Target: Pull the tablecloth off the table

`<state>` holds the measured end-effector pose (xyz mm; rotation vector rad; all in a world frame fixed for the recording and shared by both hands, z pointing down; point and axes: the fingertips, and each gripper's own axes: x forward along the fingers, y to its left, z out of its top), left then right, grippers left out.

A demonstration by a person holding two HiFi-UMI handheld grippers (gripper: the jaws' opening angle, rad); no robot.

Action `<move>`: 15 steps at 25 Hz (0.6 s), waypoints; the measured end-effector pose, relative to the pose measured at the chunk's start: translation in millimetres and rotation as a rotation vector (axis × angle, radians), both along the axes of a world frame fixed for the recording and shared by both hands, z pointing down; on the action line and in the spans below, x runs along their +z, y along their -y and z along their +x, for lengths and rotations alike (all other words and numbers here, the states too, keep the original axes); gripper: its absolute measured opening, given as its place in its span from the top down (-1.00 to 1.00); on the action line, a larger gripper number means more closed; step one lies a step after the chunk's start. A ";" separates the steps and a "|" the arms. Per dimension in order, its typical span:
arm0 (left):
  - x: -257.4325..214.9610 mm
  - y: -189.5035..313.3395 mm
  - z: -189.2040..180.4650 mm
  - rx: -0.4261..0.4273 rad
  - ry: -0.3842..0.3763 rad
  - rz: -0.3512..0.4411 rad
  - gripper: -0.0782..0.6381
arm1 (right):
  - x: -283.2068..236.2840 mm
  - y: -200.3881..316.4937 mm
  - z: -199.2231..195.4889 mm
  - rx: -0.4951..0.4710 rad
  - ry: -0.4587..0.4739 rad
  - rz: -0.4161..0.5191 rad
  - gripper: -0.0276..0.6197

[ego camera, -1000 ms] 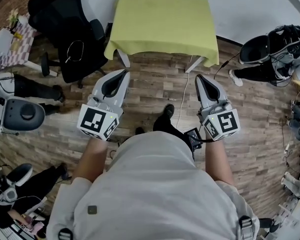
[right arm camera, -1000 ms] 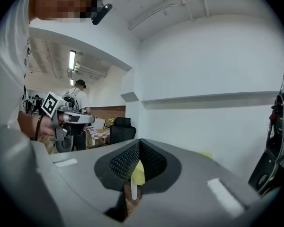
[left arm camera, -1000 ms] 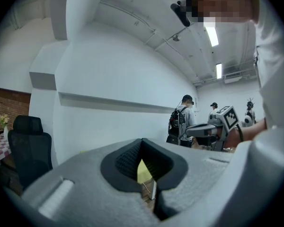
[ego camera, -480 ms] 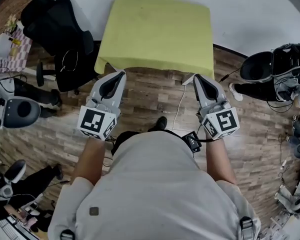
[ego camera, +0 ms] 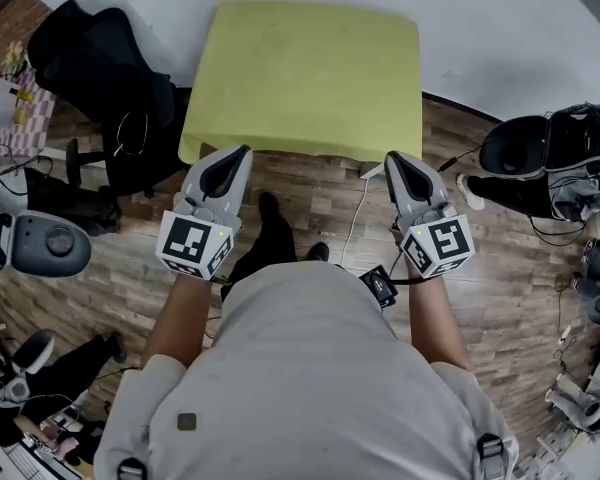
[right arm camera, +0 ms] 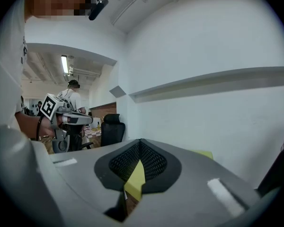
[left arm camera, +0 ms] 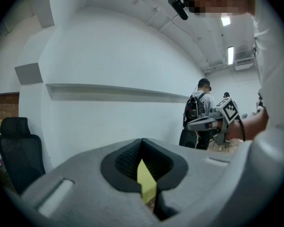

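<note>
Both grippers have advanced to the table since the earlier frame, when bare floor separated them from it. Left gripper (ego camera: pixel 237 153) and right gripper (ego camera: pixel 391 158): jaws pressed together, holding nothing, tips level with the near hanging edge of the yellow-green tablecloth (ego camera: pixel 305 73). The tablecloth lies spread over the table, ahead of both tools, against the white wall. In each gripper view only a yellow sliver shows through the slit between the closed jaws.

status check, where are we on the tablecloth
Left hand-held gripper shut, empty; right hand-held gripper same. Tablecloth spread flat, not gripped. Nothing on it.
</note>
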<state>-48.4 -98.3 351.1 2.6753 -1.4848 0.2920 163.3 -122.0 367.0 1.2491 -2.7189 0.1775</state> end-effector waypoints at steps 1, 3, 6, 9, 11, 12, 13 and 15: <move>0.7 9.9 -2.8 0.006 -0.001 0.001 0.77 | 0.7 7.8 -2.2 0.006 -0.002 0.000 0.88; 2.8 32.0 -8.2 0.021 -0.007 -0.004 0.77 | 0.7 24.8 -7.0 0.019 -0.010 0.000 0.88; 4.5 70.9 -16.5 0.054 -0.005 -0.010 0.77 | -0.6 56.1 -15.3 0.037 -0.025 -0.003 0.88; 5.4 107.9 -32.9 0.087 -0.007 -0.011 0.77 | -1.9 88.1 -29.4 0.063 -0.049 -0.002 0.88; 7.5 128.5 -45.5 0.109 -0.013 -0.019 0.77 | -1.7 106.8 -39.5 0.089 -0.061 -0.007 0.88; 9.2 138.1 -51.7 0.121 -0.017 -0.025 0.77 | -0.7 115.4 -44.1 0.104 -0.065 -0.010 0.88; 11.2 147.8 -57.8 0.133 -0.020 -0.032 0.77 | 0.7 124.0 -48.6 0.119 -0.070 -0.014 0.88; 16.3 168.2 -69.9 0.157 -0.027 -0.048 0.77 | 4.3 141.4 -57.5 0.146 -0.084 -0.024 0.88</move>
